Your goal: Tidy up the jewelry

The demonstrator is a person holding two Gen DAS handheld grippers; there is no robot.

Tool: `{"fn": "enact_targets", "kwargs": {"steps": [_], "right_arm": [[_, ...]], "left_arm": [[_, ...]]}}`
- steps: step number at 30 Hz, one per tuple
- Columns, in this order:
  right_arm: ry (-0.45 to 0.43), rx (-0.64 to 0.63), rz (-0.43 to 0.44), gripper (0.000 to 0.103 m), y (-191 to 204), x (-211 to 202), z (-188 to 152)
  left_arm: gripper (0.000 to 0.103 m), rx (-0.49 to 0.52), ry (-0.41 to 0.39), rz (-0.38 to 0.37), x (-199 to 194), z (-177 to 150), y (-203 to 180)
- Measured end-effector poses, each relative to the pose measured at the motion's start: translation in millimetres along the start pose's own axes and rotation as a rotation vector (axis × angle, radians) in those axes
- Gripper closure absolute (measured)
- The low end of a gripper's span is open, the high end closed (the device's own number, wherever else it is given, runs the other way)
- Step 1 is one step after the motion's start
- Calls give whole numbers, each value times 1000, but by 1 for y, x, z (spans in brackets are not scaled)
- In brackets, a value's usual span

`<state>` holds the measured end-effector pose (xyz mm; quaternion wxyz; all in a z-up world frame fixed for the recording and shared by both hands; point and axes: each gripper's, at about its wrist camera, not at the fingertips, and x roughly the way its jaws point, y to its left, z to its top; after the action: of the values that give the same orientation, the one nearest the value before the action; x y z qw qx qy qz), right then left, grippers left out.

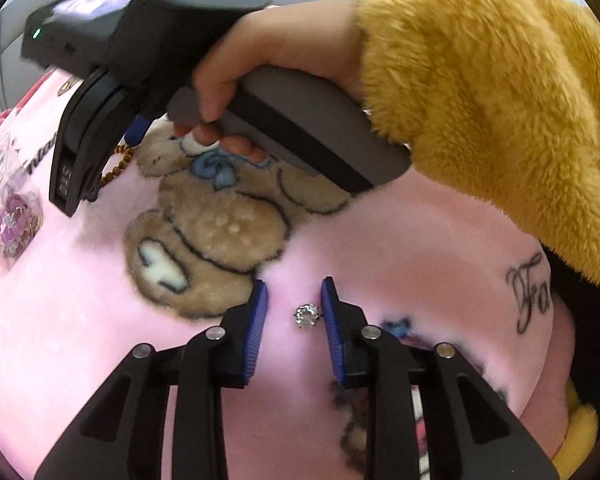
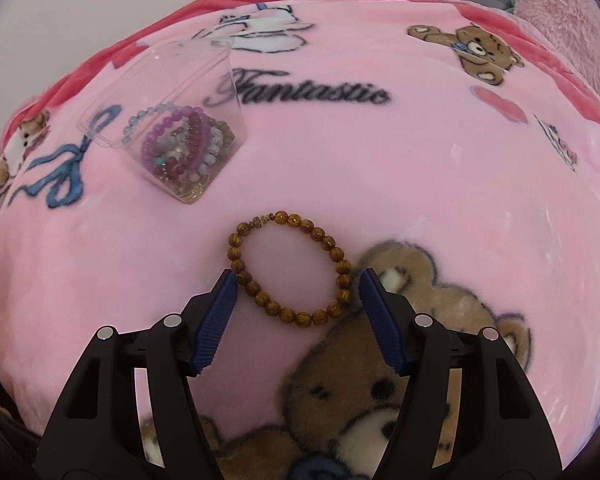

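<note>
A small sparkling crystal ring [image 1: 308, 315] lies on the pink bear-print blanket [image 1: 420, 272]. My left gripper [image 1: 294, 294] is open, its blue pads on either side of the ring, the right pad almost touching it. A brown wooden bead bracelet [image 2: 290, 268] lies flat on the blanket [image 2: 420, 184]. My right gripper [image 2: 298, 280] is open wide, low over the bracelet, with its pads on either side of it. In the left wrist view the right gripper body [image 1: 100, 120] hides most of the bracelet [image 1: 118, 168].
A clear plastic box [image 2: 168, 128] holding several bead bracelets lies on the blanket beyond the wooden bracelet; it also shows at the left edge of the left wrist view [image 1: 12, 216]. A fluffy pink cushion [image 2: 568, 28] sits at the back right.
</note>
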<state>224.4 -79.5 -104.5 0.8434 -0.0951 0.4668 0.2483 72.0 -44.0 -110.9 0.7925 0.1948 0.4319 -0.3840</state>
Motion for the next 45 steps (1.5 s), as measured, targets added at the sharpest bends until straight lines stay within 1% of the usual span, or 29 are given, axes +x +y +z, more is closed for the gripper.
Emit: {"fn": "enact_targets", "kwargs": {"steps": [1, 2, 3, 4, 6, 7, 9, 14, 18, 29, 35, 40, 42, 45], "right_arm": [[1, -10, -5, 42, 2, 2, 0], [0, -16, -6, 48, 3, 2, 1], [1, -13, -8, 53, 3, 3, 1], [1, -6, -7, 57, 3, 3, 2], [-1, 10, -12, 65, 1, 3, 2], [-2, 19, -9, 67, 0, 3, 2], [-5, 22, -15, 83, -2, 1, 3], [-7, 9, -28, 91, -1, -1, 3], [-17, 9, -35, 95, -1, -5, 4], [-99, 4, -21, 95, -5, -37, 12], [-162, 16, 10, 95, -7, -65, 19], [-214, 18, 33, 95, -6, -88, 26], [-230, 14, 37, 95, -5, -95, 28], [-269, 5, 50, 95, -1, -112, 31]], "left_arm": [[77, 7, 1, 4, 0, 0, -1], [80, 9, 1, 1, 0, 1, -5], [85, 9, 3, -9, 0, 0, -7], [87, 13, 3, -10, 0, 0, -8], [89, 30, 1, -3, -1, 1, -14], [89, 37, 1, 2, -2, 1, -16], [89, 37, -1, 1, 1, 5, -19], [89, 42, -6, -4, -3, 0, -19], [89, 51, -15, -6, -9, 0, -20], [89, 25, -63, -10, -25, -1, -6], [89, -23, -107, -1, -40, -2, 10], [89, -86, -152, 17, -59, -8, 27], [89, -112, -167, 11, -66, -8, 34], [89, -152, -218, 21, -81, -8, 48]]}}
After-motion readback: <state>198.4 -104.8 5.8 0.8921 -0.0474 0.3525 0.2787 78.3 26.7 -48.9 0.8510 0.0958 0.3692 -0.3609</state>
